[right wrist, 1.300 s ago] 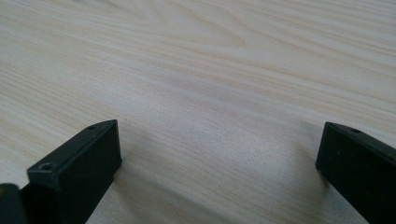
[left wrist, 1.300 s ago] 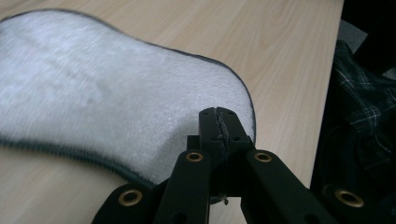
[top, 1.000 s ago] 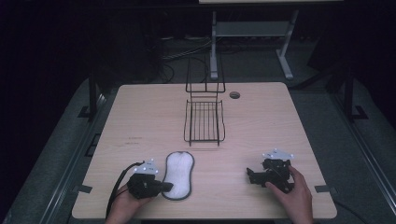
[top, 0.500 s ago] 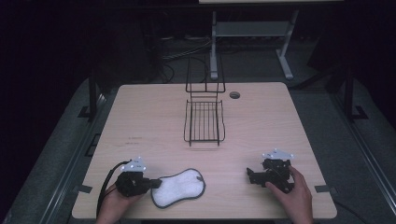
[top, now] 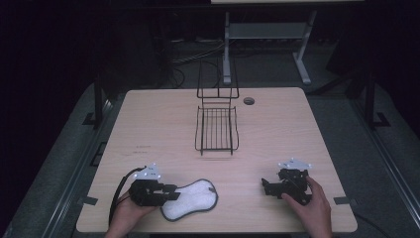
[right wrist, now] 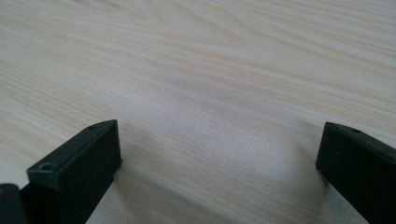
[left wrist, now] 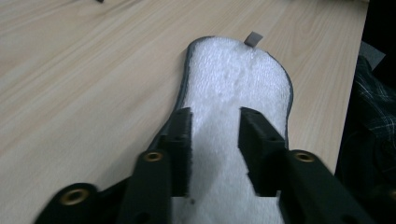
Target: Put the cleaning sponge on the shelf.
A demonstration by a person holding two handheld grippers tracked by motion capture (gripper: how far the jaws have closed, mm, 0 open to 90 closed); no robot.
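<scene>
Low, left gripper [top: 171,190] astride pad [top: 194,198]

Your pale wooden table [top: 148,124] carries a black wire rack [top: 216,128], a grey-edged white fleecy pad [top: 194,198], and perhaps a small dark cap [top: 248,100].

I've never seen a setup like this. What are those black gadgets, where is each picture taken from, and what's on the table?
A person holds a hand-held clamp with two black jaws in each hand. The high view looks down on the wooden table; each gripper view comes from a camera riding on that clamp. The left gripper has its jaws over a white fleecy pad with a dark edge, lying flat; whether it pinches it is unclear. The right gripper rests open on bare wood. A black wire rack stands mid-table.
</scene>
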